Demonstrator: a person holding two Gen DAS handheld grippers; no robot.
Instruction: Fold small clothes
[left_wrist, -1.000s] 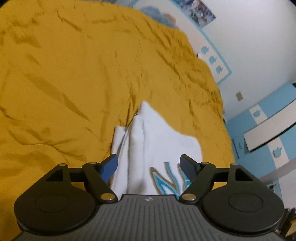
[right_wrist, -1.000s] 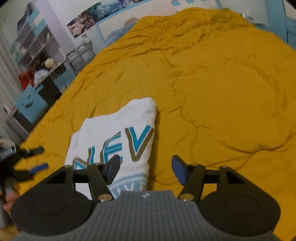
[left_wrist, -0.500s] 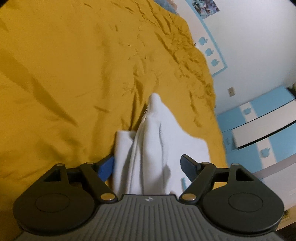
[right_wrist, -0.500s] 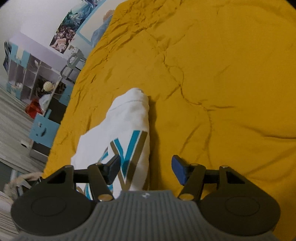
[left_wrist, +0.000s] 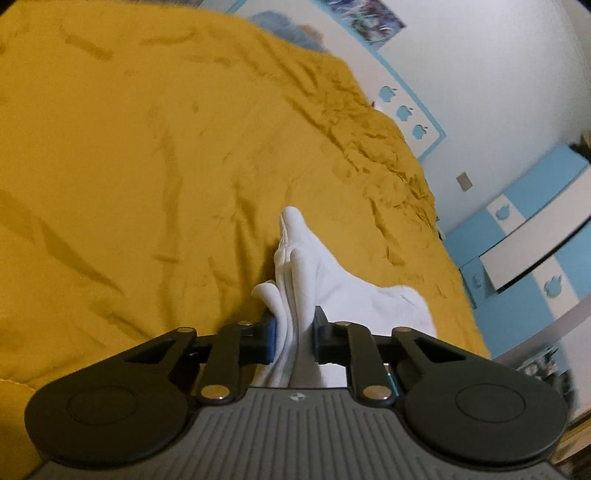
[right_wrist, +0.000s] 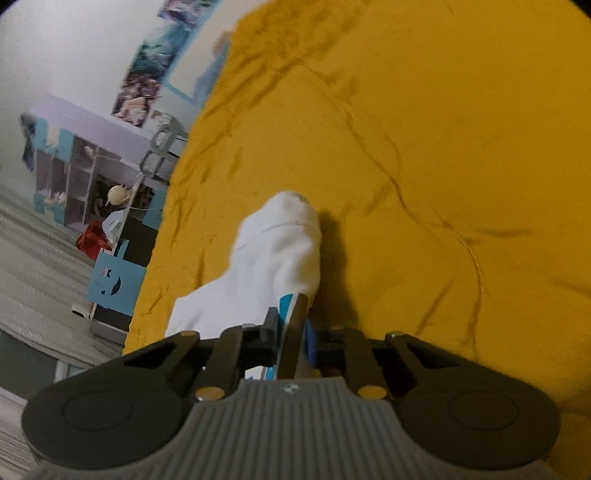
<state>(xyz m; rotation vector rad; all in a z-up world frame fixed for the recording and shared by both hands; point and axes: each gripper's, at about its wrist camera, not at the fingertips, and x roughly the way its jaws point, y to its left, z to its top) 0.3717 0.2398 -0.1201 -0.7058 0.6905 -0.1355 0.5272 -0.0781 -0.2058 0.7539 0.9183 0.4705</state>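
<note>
Change, left tongs (left_wrist: 293, 338): jaws just closed, from spread wide either side of the cloth to clamped on it.
Change, right tongs (right_wrist: 291, 338): jaws just closed likewise, from wide apart to nipped on the printed edge.
Change, garment: white garment (left_wrist: 317, 280) no longer lying flat with its blue lettering spread out; now gathered into a raised ridge running away from each pair of tongs.
Meaning for task: both near corners judged secured; grasp step complete, lift-and-carry of the fold judged next, not yet begun.
Left tongs, state: pressed nearly together, pinching a bunched, several-layered edge of white cloth between the blue pads.
Right tongs, state: pressed almost shut, pinching a thin edge of the garment (right_wrist: 280, 251) bearing a blue and brown stripe of print.
Garment, location: on the mustard-yellow bed cover (left_wrist: 129, 166), near the bed's front edge, far end resting on the cover, near end held in both tongs.
Contact with cover: cannot tell whether either pair of tongs also touches the bed.
Risk: layers in left grip uneven; one loop of cloth bulging out beside the left pad, liable to slip.
</note>
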